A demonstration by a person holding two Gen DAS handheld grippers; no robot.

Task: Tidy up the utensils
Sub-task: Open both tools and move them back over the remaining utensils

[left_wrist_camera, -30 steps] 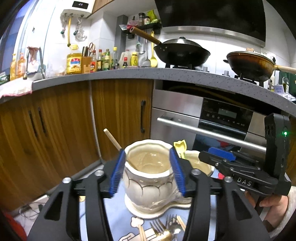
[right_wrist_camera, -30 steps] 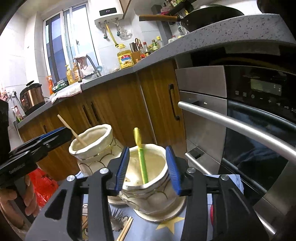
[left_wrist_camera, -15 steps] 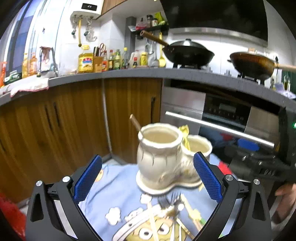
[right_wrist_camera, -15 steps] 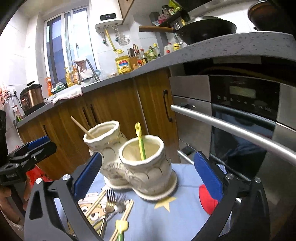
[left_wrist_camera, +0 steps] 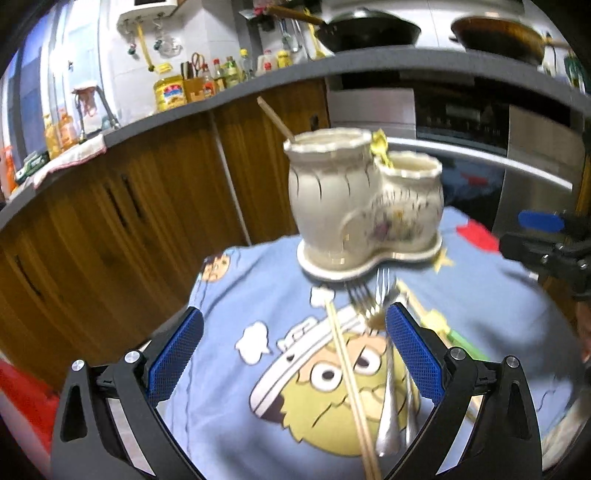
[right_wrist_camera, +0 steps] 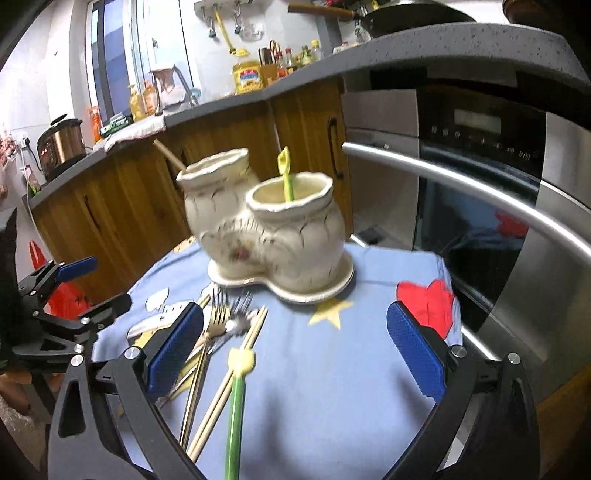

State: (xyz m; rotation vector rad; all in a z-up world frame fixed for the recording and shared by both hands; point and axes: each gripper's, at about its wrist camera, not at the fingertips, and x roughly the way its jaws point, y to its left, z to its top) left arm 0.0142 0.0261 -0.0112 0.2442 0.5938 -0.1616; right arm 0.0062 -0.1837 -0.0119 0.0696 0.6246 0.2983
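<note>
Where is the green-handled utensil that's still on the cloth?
In the right wrist view the green-handled utensil lies on the blue cloth, low and left of centre, beside the chopsticks and in front of the ceramic holder.

A blue cartoon-printed cloth (left_wrist_camera: 240,369) covers the low surface, wooden cabinets (right_wrist_camera: 122,206) and a steel oven (right_wrist_camera: 480,155) stand behind it, and up on the grey counter (left_wrist_camera: 207,107) sit a yellow oil bottle (left_wrist_camera: 169,92), a rice cooker (right_wrist_camera: 61,146) and two woks (left_wrist_camera: 369,33).
</note>
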